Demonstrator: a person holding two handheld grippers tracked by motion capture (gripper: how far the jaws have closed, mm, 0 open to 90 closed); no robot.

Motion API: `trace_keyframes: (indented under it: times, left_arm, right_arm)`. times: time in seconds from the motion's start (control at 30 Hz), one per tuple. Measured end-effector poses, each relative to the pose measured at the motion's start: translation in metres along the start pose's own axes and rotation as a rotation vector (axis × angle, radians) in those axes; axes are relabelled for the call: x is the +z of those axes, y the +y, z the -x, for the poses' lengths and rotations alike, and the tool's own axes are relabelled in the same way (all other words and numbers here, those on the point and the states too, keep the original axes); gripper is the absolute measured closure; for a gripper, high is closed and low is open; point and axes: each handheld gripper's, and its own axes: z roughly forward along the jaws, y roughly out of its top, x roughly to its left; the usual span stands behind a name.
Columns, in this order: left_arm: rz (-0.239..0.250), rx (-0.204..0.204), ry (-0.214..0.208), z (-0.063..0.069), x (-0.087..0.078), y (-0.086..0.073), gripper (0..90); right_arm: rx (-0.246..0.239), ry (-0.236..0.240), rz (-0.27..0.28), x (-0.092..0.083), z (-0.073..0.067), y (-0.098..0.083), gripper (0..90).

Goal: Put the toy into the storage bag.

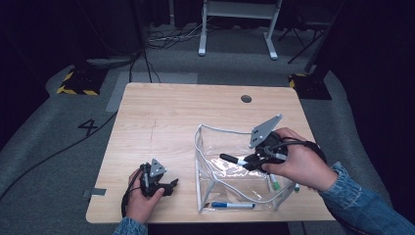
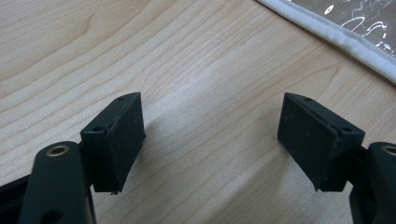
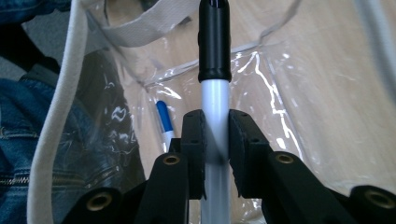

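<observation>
Right gripper: its jaws are closed tight on a black-capped marker, with the pads pressing on the white barrel below the cap.
Black-capped marker: it is held over the open top of the clear plastic pouch, and its cap points to the left in the high view.
Clear plastic pouch: it stands on the wooden table at the near right part, with white trim along the edges.
Blue-capped marker: it lies flat at the near side of the pouch.
Green-capped marker: it lies in the pouch, just under the right hand.
Left gripper: its jaws stand partly open and hold nothing; bare wood is between the pads, and it rests low at the near left of the table.
</observation>
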Motion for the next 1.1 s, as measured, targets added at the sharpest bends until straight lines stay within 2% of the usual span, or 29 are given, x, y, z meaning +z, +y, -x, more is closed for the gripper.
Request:
trace_keyframes:
  times: [0.2,0.27,0.33,0.37,0.43,0.6,0.63,0.83,1.1]
  left_arm:
    - [0.0,0.0,0.0,0.0,0.0,0.0,23.2]
    - [0.0,0.0,0.0,0.0,0.0,0.0,23.2]
    - [0.0,0.0,0.0,0.0,0.0,0.0,23.3]
    - [0.0,-0.001,0.0,0.0,0.0,0.0,23.2]
    - [0.0,0.0,0.0,0.0,0.0,0.0,23.2]
    - [0.0,0.0,0.0,0.0,0.0,0.0,23.2]
    - [0.0,0.0,0.0,0.0,0.0,0.0,23.2]
    - [0.001,0.0,0.001,0.0,0.0,0.0,23.2]
    - [0.001,0.0,0.001,0.0,0.0,0.0,23.2]
  right_arm:
    - [-0.033,0.036,-0.048,0.017,-0.005,0.004,76.6]
    - [-0.05,0.057,-0.096,0.028,-0.007,0.007,76.6]
    - [-0.054,0.064,-0.106,0.03,-0.008,0.007,76.6]
    - [-0.068,0.075,-0.143,0.037,-0.009,0.008,76.6]
    - [-0.073,0.083,-0.153,0.04,-0.009,0.008,76.6]
    - [-0.094,0.117,-0.224,0.055,-0.009,0.007,76.6]
    - [-0.097,0.136,-0.24,0.06,-0.009,0.006,76.6]
    - [-0.108,0.163,-0.264,0.073,-0.009,0.003,76.6]
    - [-0.088,0.186,-0.336,0.093,-0.007,-0.003,76.5]
